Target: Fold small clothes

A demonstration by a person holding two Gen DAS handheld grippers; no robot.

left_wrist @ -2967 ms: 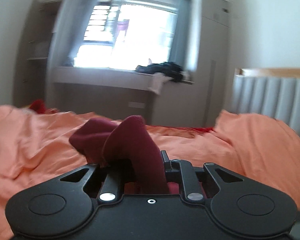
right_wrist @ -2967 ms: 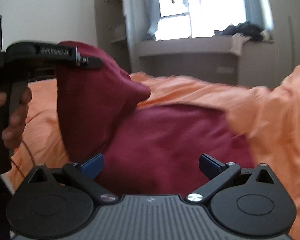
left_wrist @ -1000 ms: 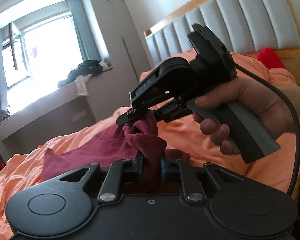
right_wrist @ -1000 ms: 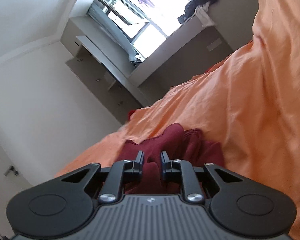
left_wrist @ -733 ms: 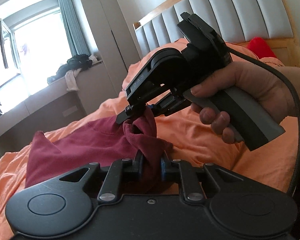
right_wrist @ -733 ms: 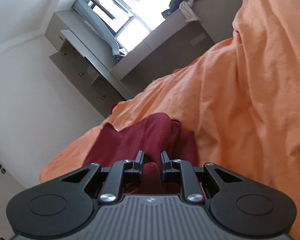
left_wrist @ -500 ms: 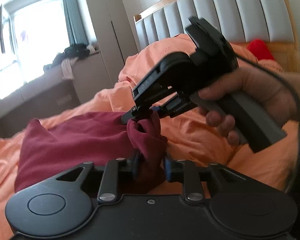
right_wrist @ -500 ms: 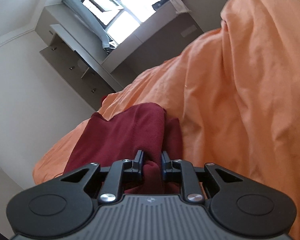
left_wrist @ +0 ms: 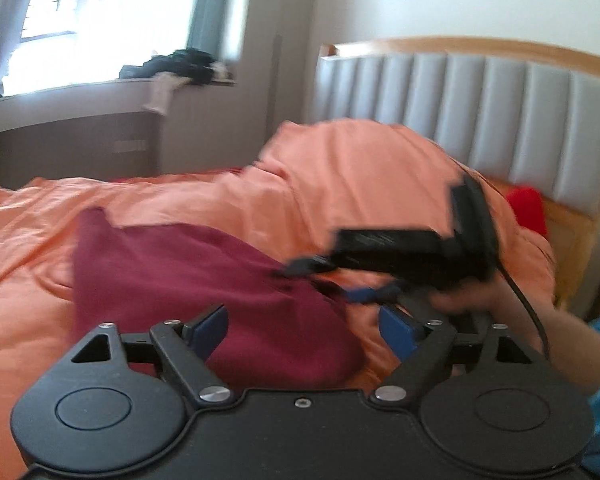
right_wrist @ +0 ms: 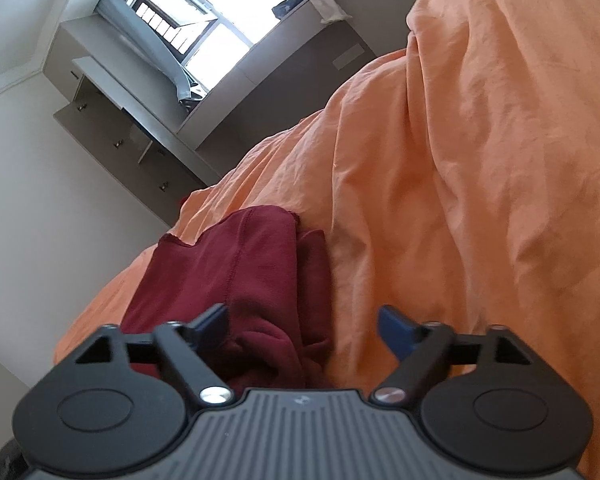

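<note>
A dark red garment (left_wrist: 188,276) lies folded over on the orange bedspread (left_wrist: 320,184). My left gripper (left_wrist: 302,326) hangs just above its near edge, jaws opening wide, blue pads clear of the cloth. In the left wrist view my right gripper (left_wrist: 340,284) sits blurred at the garment's right edge, held by a hand (left_wrist: 472,300). In the right wrist view the red garment (right_wrist: 240,272) lies bunched under my right gripper (right_wrist: 302,328). Its jaws are opening too, and the cloth lies loose between them, gripped by neither pad.
A grey padded headboard (left_wrist: 480,116) with a wooden frame stands at the right, a red cushion (left_wrist: 526,210) below it. A window ledge (left_wrist: 80,96) with a pile of dark clothes (left_wrist: 184,64) runs behind the bed. Cabinets (right_wrist: 112,128) line the wall.
Both grippers were shut on folds of the red garment; both have sprung open and let it drop flat. My left gripper has drawn back and rolled level.
</note>
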